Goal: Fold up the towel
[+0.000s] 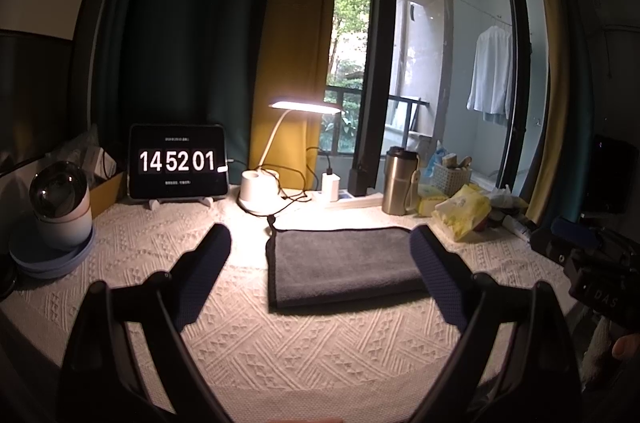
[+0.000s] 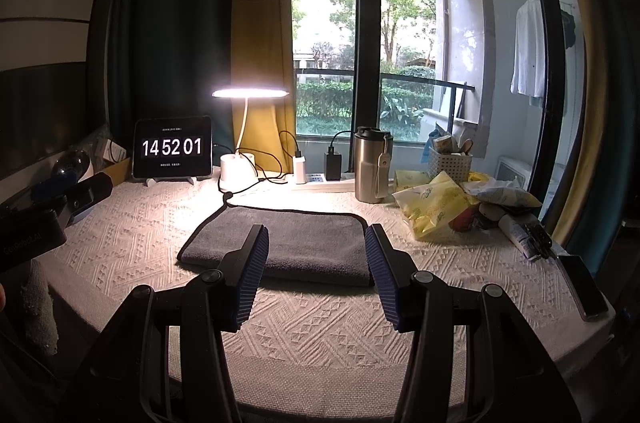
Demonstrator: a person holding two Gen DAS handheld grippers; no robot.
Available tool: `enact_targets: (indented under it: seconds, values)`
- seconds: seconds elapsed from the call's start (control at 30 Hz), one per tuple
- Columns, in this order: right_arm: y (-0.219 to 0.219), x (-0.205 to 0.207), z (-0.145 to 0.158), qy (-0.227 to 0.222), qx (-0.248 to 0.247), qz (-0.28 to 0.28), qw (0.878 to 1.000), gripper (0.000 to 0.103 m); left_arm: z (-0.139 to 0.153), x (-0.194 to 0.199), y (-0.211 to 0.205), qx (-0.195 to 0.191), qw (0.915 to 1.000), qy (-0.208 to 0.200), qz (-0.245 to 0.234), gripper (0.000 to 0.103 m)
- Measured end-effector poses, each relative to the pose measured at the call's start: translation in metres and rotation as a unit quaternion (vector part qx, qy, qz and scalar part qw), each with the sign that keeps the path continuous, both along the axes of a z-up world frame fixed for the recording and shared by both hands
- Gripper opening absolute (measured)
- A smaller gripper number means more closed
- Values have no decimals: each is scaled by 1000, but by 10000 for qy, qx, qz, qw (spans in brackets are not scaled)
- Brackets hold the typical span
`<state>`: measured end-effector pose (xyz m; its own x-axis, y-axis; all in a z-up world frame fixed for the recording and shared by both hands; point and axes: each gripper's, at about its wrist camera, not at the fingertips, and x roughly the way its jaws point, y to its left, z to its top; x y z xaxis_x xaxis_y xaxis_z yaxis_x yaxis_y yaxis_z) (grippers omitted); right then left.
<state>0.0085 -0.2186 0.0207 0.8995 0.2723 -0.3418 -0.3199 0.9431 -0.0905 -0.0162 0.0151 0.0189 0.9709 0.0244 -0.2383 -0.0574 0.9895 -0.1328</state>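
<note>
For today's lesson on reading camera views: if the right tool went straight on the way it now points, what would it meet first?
Most likely the folded grey towel with dark edging, lying flat on the cream textured tablecloth. The open right tool frames the towel's near edge between its fingers. Depth is uncertain, so height above the cloth is unclear.

Tablet clock (image 1: 177,162) reads 14 52 01 at the back left; lit desk lamp (image 1: 262,189) just right of it; steel tumbler (image 2: 373,165) by the window; yellow snack bags (image 2: 434,206) piled right; phone (image 2: 585,290) near the edge.
</note>
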Motion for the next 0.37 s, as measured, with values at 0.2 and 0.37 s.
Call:
enact_targets:
  seconds: [0.2,0.37]
  values:
    - [0,0,-1,30,7,-6,10000,53,-1,1,0,4,10000,20,3,92]
    - [1,3,-4,68,32,17,10000,53,-3,4,-3,168,9998,-27,119,92]
